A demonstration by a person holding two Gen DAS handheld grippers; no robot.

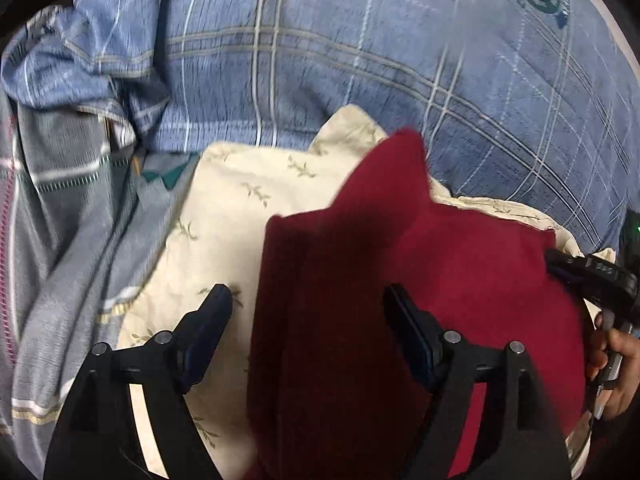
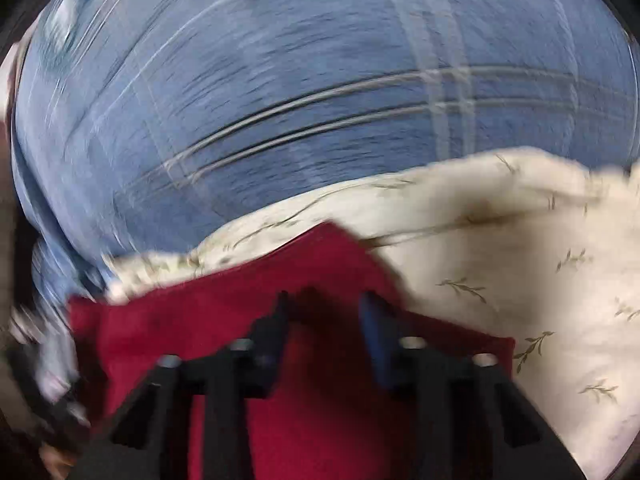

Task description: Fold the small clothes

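Observation:
A dark red garment [image 1: 400, 280] lies flat on a cream cloth with a leaf print [image 1: 224, 216]. My left gripper [image 1: 307, 300] hangs over the garment's left edge with its jaws wide open; one finger is over the cream cloth, the other over the red, and neither pad presses on anything. My right gripper [image 1: 560, 268] shows at the garment's right edge, held by a hand [image 1: 616, 360]. In the blurred right wrist view the right gripper [image 2: 324, 306] stands low over the red garment [image 2: 208, 320] with a narrow gap between its pads and red cloth showing in that gap.
The cream cloth [image 2: 520, 260] rests on a blue plaid bedsheet [image 1: 320, 60] that fills the far side in both views [image 2: 280, 100]. Crumpled blue and grey plaid fabric [image 1: 80, 160] is bunched up at the left.

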